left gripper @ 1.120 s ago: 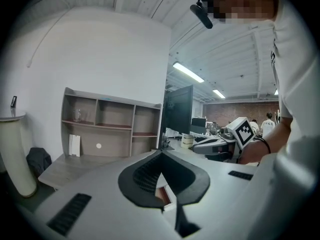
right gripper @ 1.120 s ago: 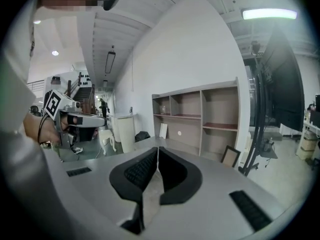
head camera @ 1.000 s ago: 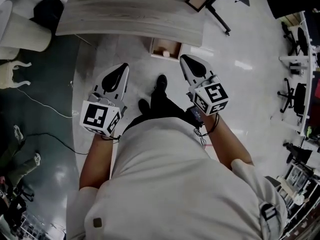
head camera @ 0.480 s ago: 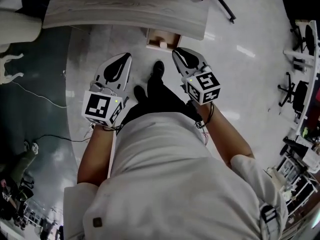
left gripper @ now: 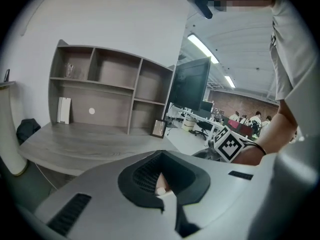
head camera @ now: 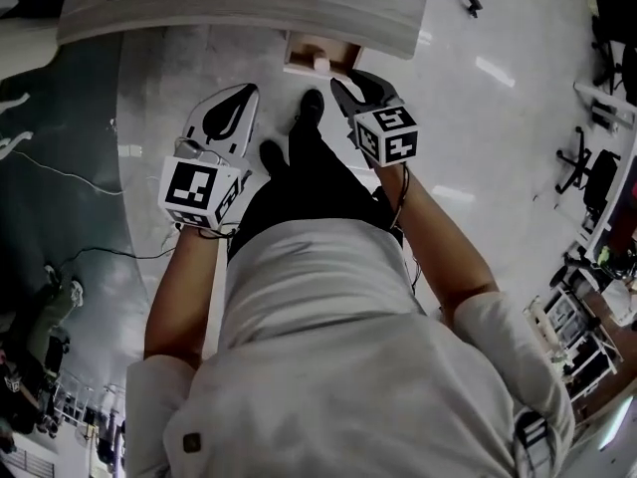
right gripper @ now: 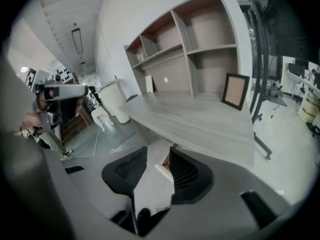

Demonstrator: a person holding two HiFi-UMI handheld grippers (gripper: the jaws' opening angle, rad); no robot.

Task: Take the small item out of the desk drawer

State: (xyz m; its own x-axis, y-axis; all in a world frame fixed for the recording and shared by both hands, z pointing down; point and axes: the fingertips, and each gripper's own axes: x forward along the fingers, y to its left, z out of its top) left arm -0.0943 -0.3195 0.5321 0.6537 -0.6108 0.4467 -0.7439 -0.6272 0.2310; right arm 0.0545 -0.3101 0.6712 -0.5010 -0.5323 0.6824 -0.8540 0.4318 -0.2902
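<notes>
1. The right gripper (right gripper: 158, 156) has its jaws apart. They have just been opening, and nothing sits between them. Through the gap we see only the pale floor (head camera: 179, 78) and, farther off, what we take to be a corner of the drawer (head camera: 299, 58).
2. The left gripper (left gripper: 161, 176) has its jaws drawn together, with only a thin slit left, and it grips nothing. A pale speck shows through that slit, but it is too small for us to say what it is.
3. The small item (head camera: 321, 64), white, lies inside the open drawer, and neither gripper touches it. In the head view the right gripper's tips are just beside the drawer's right corner. The left gripper hangs over the floor, off to the left of the drawer.
4. The drawer juts out from under the front edge of the desk (head camera: 239, 13), which has a grey wood-grain top.
5. Each gripper carries a marker cube (head camera: 386, 134) at its rear, where the person's bare forearm meets it. The person's dark shoes (head camera: 311, 106) stand on the floor between the two grippers.
6. Farther out, an open shelf unit (left gripper: 110, 94) stands at the back of the desk. A small picture frame (right gripper: 235, 91) leans near the unit's end. A thin cable (head camera: 70, 182) trails across the darker floor on the left.
</notes>
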